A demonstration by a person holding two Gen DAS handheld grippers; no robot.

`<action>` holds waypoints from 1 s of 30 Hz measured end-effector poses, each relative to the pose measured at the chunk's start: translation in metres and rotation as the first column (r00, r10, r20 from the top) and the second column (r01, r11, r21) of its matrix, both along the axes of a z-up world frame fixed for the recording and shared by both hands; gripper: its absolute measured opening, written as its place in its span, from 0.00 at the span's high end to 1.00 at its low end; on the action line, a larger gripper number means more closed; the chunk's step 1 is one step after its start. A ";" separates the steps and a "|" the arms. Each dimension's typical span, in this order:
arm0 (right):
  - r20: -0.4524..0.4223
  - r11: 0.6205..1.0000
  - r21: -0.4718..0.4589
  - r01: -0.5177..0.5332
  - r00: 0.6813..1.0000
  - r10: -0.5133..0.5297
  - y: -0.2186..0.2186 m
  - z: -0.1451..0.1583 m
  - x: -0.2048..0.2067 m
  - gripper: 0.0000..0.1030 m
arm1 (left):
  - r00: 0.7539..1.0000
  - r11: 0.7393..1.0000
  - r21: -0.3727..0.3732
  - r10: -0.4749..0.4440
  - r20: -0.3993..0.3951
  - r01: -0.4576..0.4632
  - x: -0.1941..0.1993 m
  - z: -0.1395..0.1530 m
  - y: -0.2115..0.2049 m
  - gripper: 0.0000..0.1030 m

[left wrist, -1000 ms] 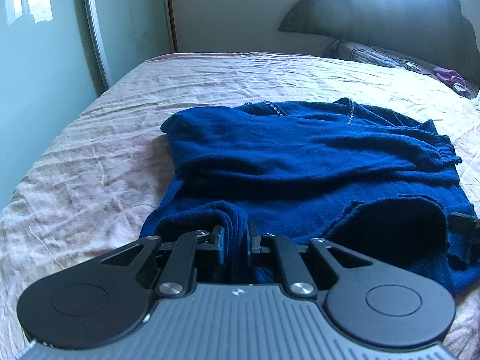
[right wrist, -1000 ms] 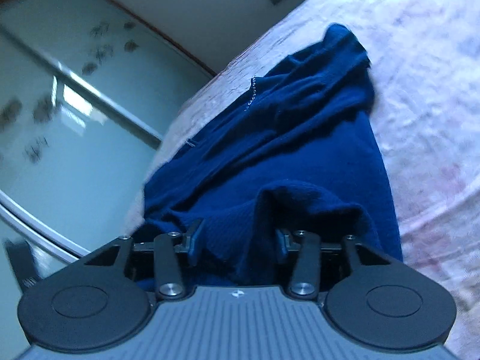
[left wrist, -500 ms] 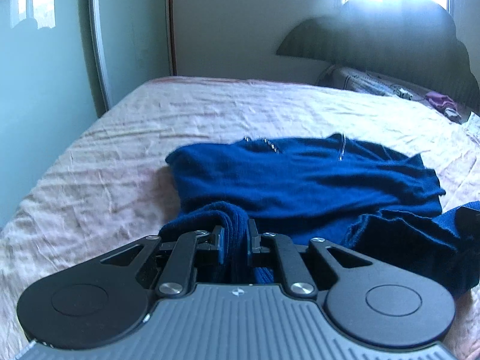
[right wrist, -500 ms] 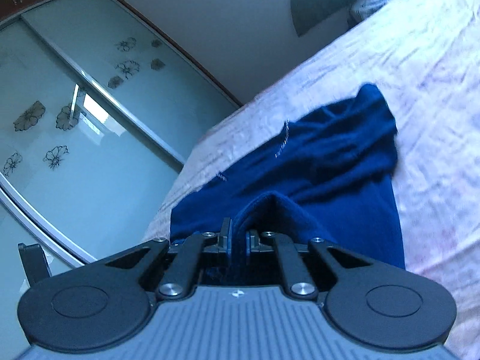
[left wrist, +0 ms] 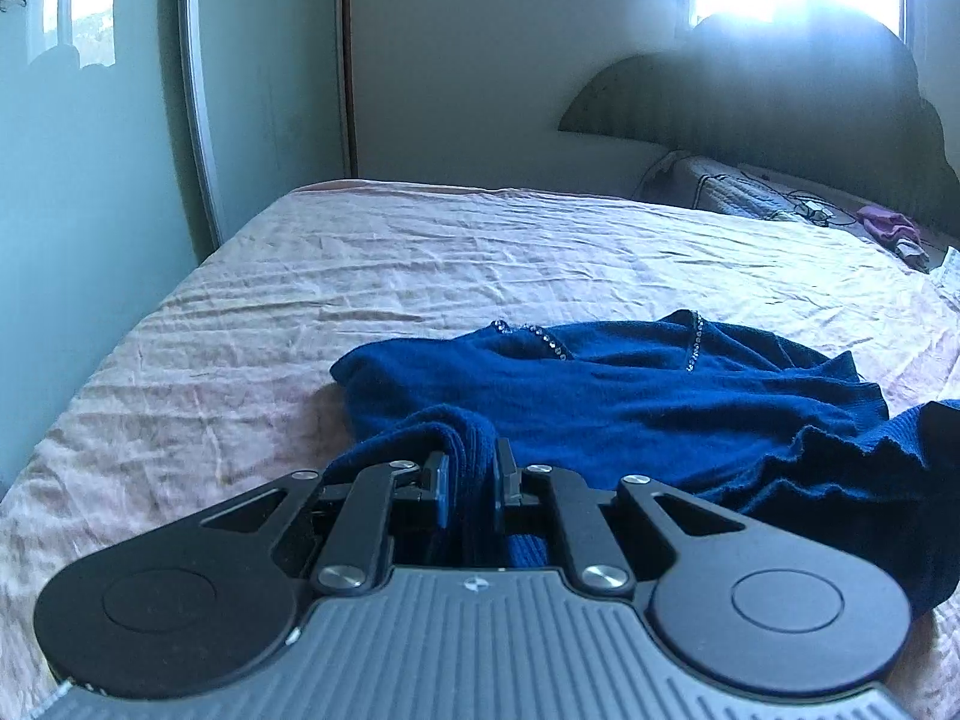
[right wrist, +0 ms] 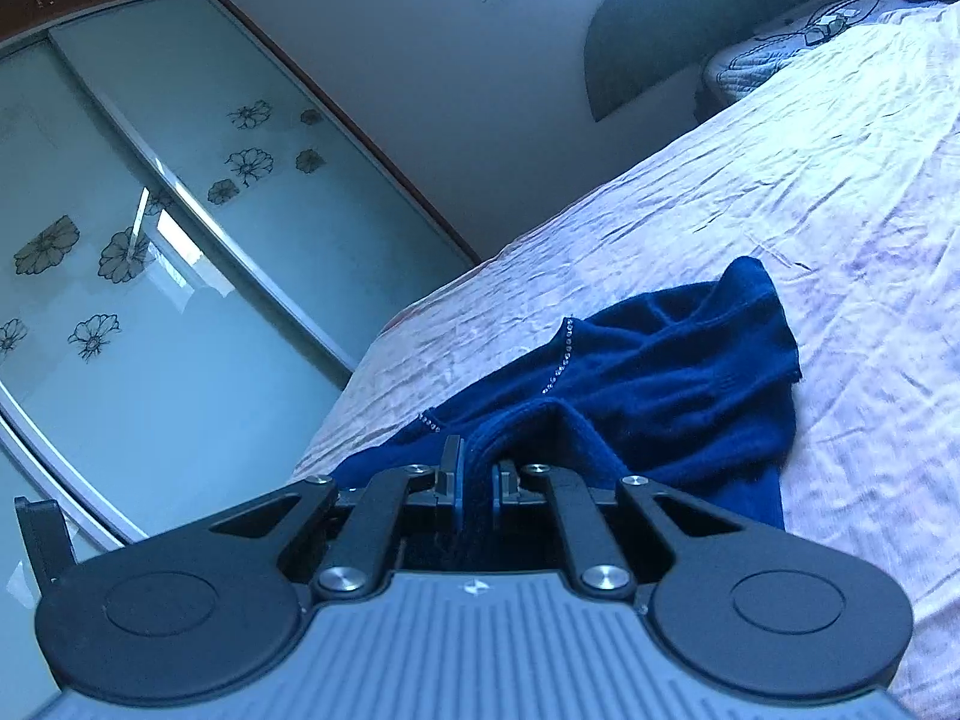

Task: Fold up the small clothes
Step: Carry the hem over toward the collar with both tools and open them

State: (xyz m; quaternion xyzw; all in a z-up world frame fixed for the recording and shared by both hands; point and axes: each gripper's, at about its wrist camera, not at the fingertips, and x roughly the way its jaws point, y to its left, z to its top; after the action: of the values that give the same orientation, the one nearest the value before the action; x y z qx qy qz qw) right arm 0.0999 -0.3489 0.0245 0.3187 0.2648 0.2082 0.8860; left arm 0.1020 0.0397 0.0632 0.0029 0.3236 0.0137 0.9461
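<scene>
I've got both the left gripper (left wrist: 471, 489) and right gripper (right wrist: 477, 489) pinched tight on the blue sweater (left wrist: 630, 414) hem. Loads of bare pink bedsheet (left wrist: 420, 264) beyond its beaded neckline (left wrist: 543, 339) edge.

The blue sweater (left wrist: 660, 408) runs off the left-wrist view's right edge.

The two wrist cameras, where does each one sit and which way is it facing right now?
Left wrist: sits on the left gripper, looking along the bed toward the headboard; only its own fingers show, shut on the blue sweater.
Right wrist: sits on the right gripper, tilted, facing the flowered wardrobe doors; its fingers clamp the sweater's hem.
Shared: the sweater's beaded neckline, the bed, the headboard.
</scene>
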 end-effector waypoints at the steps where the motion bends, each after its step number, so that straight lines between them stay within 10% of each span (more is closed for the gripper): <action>1: 0.000 1.000 0.001 0.001 1.000 -0.001 0.000 0.000 0.002 0.92 | 1.000 1.000 0.002 0.000 0.001 0.000 0.001 0.000 0.000 0.87; 30: 0.004 0.997 0.014 0.070 0.998 -0.070 -0.004 0.000 0.073 0.92 | 1.000 0.997 0.073 -0.014 0.013 0.013 0.076 0.010 -0.011 0.86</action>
State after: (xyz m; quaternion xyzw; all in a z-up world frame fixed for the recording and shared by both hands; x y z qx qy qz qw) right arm 0.1729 -0.3533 0.0241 0.3336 0.2502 0.1797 0.8910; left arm 0.1778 0.0284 0.0736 0.0393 0.3166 0.0190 0.9476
